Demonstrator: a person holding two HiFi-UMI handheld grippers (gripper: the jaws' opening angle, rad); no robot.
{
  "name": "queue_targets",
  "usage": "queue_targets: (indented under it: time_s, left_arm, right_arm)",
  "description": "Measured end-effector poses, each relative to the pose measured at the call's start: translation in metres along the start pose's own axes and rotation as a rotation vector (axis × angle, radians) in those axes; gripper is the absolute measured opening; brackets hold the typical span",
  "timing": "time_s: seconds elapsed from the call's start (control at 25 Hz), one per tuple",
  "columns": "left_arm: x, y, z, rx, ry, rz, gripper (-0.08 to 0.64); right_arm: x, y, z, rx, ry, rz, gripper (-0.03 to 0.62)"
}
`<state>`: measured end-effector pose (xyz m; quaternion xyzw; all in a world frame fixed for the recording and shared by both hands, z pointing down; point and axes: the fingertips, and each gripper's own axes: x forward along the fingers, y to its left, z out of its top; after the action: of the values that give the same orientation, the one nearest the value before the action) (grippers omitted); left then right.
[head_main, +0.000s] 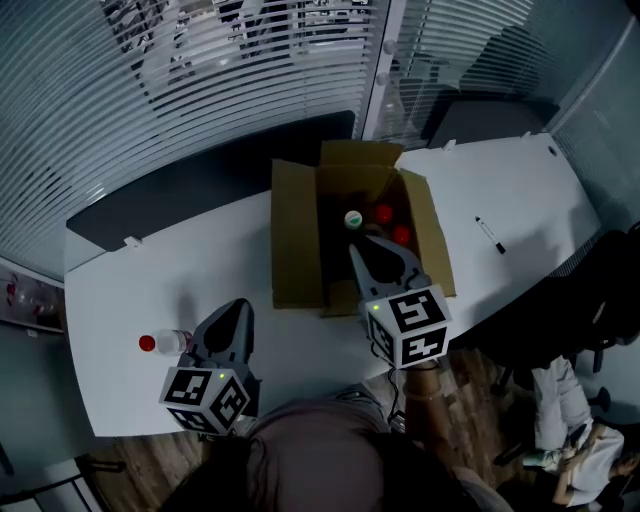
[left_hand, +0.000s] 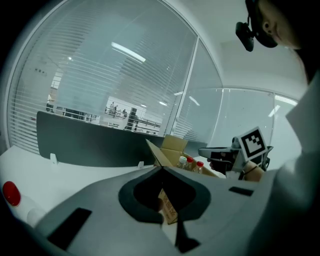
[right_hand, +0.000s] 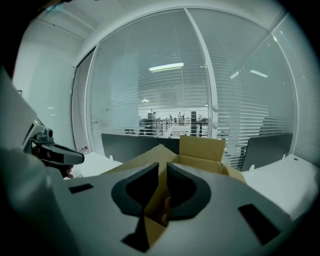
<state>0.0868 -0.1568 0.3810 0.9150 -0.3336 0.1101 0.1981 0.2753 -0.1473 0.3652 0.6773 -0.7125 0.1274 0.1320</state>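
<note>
Bottle (head_main: 165, 343) is seen just left of the closed left hand-held gripper (left_hand: 162, 170); the right hand-held gripper (right_hand: 161, 168), slightly parted, is held over the box (right_hand: 202, 147).

Dim overall, with a cool blue cast. In the head view the white surface (head_main: 130, 290) is the brightest area, its shadows are soft and faint, and the box (head_main: 297, 232) interior is nearly black. In the gripper views light comes from ceiling strips (right_hand: 166, 66) behind the glass, with mild glare on the blinds (left_hand: 100, 75). Heavy fisheye, black vignette at the corners, near fingers (right_hand: 134, 191) soft.
</note>
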Motion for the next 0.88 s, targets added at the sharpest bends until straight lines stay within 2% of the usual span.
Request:
queue_targets:
  time_s: [0.2, 0.32, 0.52, 0.88]
  left_arm:
    - [0.006, 0.009, -0.001, -0.007, 0.017, 0.015, 0.008]
    - [0.008, 0.013, -0.004, -0.005, 0.034, 0.016, 0.009]
    - [0.015, 0.016, -0.008, -0.015, 0.055, 0.011, 0.008]
    - [0.030, 0.019, -0.013, -0.018, 0.099, 0.000, 0.008]
  right_arm:
    - [0.022, -0.003, -0.005, -0.005, 0.050, 0.013, 0.085]
    - [0.032, -0.008, -0.007, -0.001, 0.062, -0.006, 0.110]
    - [0.046, -0.021, -0.011, 0.003, 0.087, -0.048, 0.134]
    - [0.072, -0.036, -0.026, 0.010, 0.148, -0.072, 0.183]
